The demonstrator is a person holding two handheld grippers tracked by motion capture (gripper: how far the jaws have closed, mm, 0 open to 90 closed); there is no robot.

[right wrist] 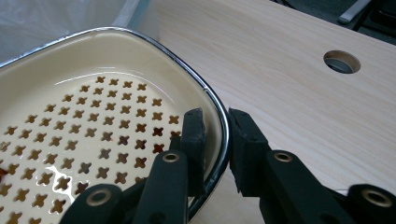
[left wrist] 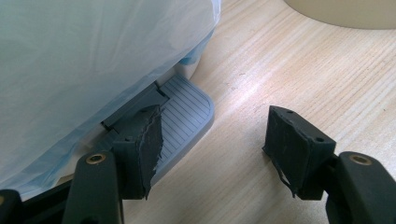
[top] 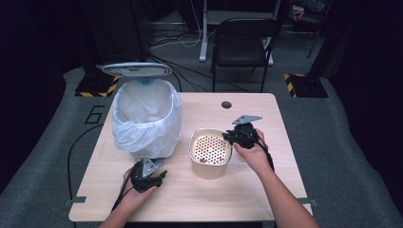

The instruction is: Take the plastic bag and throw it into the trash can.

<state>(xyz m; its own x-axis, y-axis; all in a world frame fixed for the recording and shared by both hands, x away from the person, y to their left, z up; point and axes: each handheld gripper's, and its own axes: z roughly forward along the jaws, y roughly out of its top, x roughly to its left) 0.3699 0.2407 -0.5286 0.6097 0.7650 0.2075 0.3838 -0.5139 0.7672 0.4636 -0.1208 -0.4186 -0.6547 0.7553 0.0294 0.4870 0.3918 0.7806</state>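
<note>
Bright overhead light on the table [top: 247, 190], dark surroundings, soft focus, faint glare

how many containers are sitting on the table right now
2. A white-lined pedal bin stands at the table's left rear with its lid up. A cream container with a perforated insert stands just right of it, its rim pinched by the right gripper.

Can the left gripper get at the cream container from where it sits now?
Probably yes. The left gripper is pressing one jaw on the bin's pedal, but bare table lies between it and the cream container. It would have to let the pedal go, and the right gripper already clamps the container's rim.
</note>
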